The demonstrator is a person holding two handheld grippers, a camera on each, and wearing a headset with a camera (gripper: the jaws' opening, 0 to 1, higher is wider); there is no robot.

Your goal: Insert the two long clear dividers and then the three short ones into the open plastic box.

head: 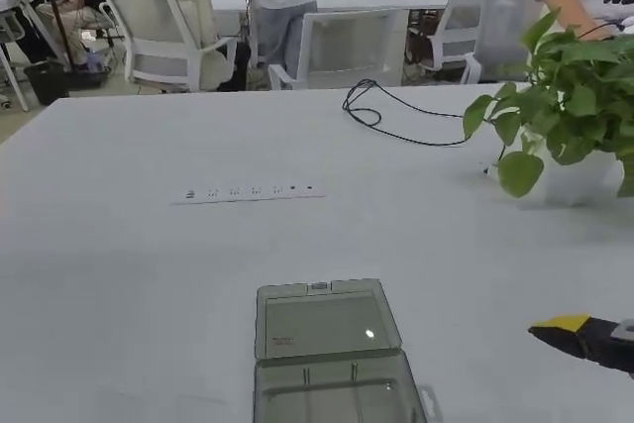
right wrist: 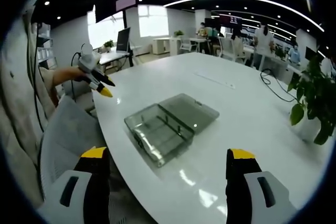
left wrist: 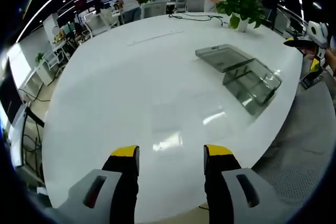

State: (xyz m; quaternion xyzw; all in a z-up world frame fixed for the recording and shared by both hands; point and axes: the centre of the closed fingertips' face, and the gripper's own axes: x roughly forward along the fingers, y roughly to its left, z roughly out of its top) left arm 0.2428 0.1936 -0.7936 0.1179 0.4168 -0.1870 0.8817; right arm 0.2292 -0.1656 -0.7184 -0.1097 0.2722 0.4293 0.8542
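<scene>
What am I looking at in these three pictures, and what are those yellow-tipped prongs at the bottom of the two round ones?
There is no robot here: a person holds a two-jaw gripper in each hand. The flat picture comes from a camera on the person's head. Each round picture comes from a camera riding on one gripper, so the prongs are that gripper's own jaws. The left gripper and the right gripper are both open and hold nothing. On the white table are a clear plastic box with its lid folded back, a potted plant and a black cable.
</scene>
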